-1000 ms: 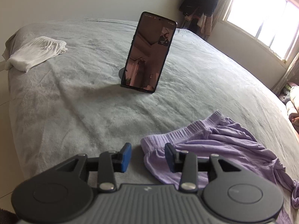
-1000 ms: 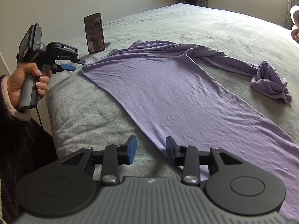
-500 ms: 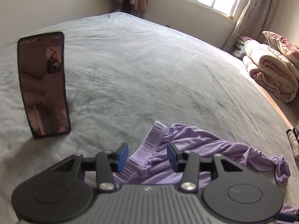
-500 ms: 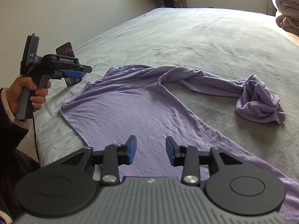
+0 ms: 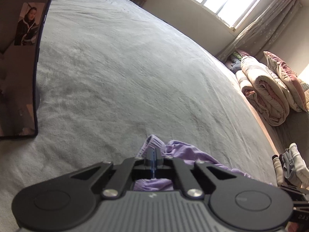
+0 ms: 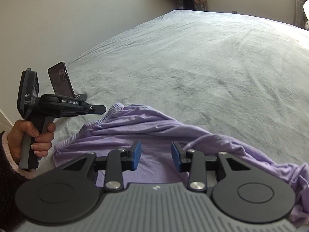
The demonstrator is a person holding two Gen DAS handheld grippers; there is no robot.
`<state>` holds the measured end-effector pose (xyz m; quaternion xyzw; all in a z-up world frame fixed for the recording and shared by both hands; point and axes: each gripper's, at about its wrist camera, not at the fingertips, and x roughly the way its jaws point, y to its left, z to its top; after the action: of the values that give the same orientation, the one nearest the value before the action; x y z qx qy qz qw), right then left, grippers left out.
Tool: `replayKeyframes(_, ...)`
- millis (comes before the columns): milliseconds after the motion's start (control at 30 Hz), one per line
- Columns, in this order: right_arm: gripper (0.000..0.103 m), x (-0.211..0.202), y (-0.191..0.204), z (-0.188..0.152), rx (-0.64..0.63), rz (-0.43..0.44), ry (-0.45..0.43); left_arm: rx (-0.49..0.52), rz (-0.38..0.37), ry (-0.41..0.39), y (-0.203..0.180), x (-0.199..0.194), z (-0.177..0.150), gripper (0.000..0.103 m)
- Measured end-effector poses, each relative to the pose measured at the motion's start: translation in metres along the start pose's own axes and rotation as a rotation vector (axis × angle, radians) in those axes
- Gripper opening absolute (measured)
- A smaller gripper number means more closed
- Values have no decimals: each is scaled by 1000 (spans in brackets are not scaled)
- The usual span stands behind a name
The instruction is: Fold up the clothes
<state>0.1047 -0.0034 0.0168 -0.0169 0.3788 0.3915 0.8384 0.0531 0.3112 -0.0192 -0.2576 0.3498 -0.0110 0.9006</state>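
The purple shirt's [image 5: 185, 152] ribbed edge is pinched by the left tongs [image 5: 153, 155]; the right tongs [image 6: 156, 155] are held open above it on the bed [image 6: 193, 67].

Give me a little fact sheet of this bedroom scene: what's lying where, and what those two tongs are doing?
surface: grey blanket covering a bed
garment: purple top, rumpled, lying on the blanket's near side
left tongs: shut, with the top's ribbed edge bunched right at the tips
right tongs: open, above the top's flat middle, nothing between the pads
hand: grips the left tongs' handle
phone: propped upright on the blanket, screen lit
bedding: rolled quilts under the window
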Motion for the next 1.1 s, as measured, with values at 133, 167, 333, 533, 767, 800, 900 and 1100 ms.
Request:
replayKeyframes(133,39,44,15,32,-65,53,28,18,-63,0,5,-2,-6,0)
replayKeyframes(167,39,57,20,39,-82,66,42,19,-79,4,7,-2,-9,0)
replayKeyframes(333,39,112,33,63,-156,119,114,75,-151,18,10,-7,-18,0)
replayKeyframes(533,39,153,40,79,-209,161,196,88,-159,88,20,2,-26,0)
replayKeyframes(767,41,169,51,77,-285,146,254,66,-178,110,30,6,-28,0)
replayKeyframes(800,41,171,53,76,-295,142,259,64,-179,112,30,7,-28,0)
replayKeyframes(900,39,173,60,76,-329,138,282,62,-181,114,31,7,-28,1)
replayKeyframes(1100,10,168,83,73,-443,88,269,38,-189,111,35,7,-27,1)
